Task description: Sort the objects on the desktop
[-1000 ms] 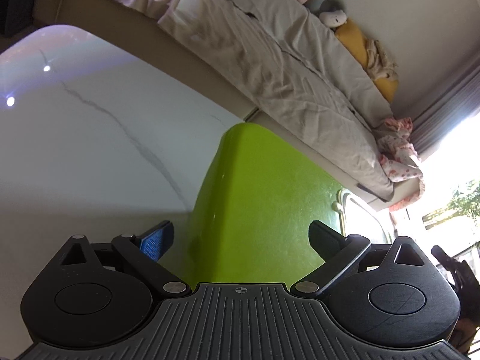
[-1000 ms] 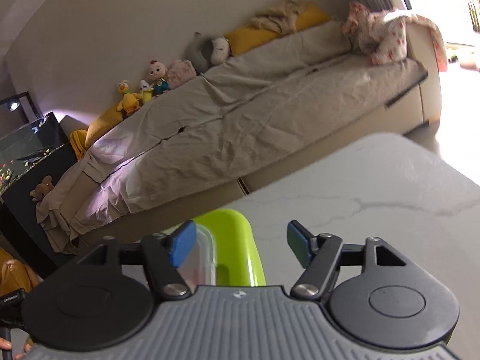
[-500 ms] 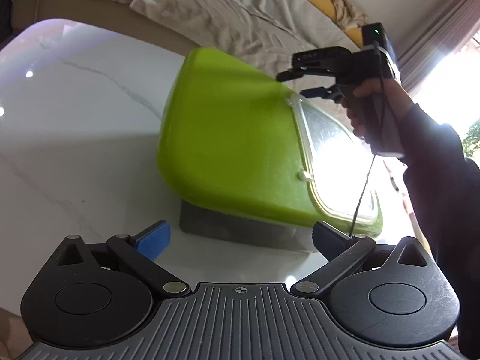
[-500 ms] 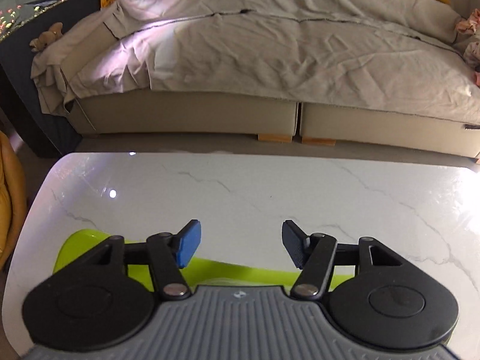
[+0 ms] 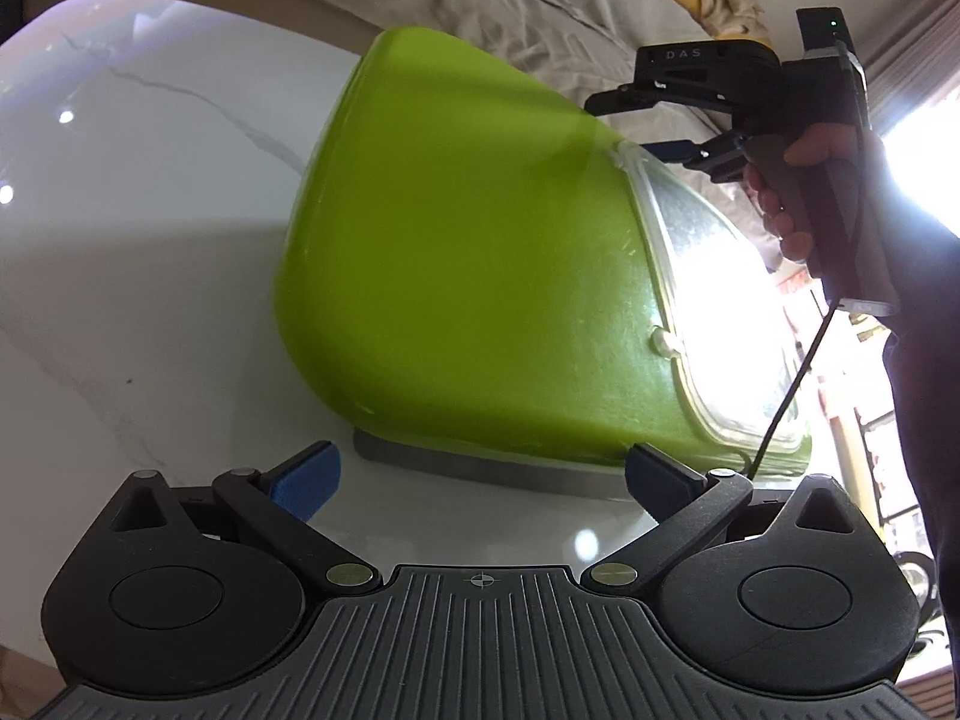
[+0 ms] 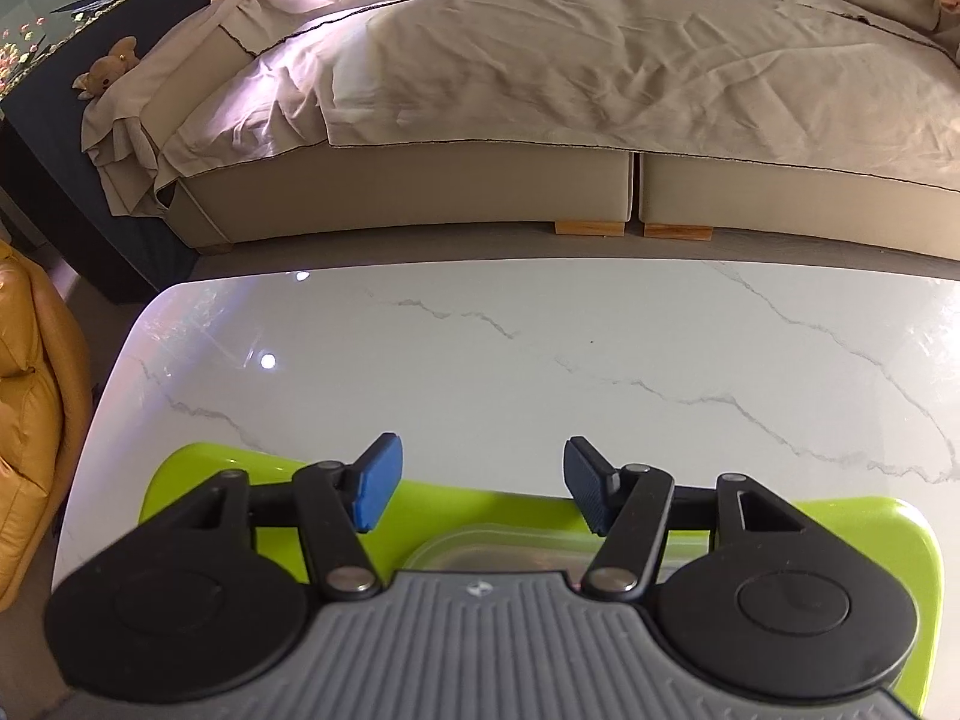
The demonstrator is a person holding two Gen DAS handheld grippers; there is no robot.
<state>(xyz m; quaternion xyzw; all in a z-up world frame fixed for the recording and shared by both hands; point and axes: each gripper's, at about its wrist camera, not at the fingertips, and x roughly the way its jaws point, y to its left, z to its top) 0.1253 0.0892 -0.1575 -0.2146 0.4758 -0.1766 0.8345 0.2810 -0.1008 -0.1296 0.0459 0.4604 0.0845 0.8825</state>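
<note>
Marble desk (image 6: pixel 540 360) now carries the green box (image 5: pixel 468 252) nearer; left gripper (image 5: pixel 480 474) gapes empty, right gripper (image 6: pixel 477 483) has narrowed, seemingly empty, above it.

The only letters to read are "D A S", small and pale, on the black top of the right gripper (image 5: pixel 672 120) in the left wrist view (the letters sit apart from each other). The right wrist view has no words or numbers that can be read.
</note>
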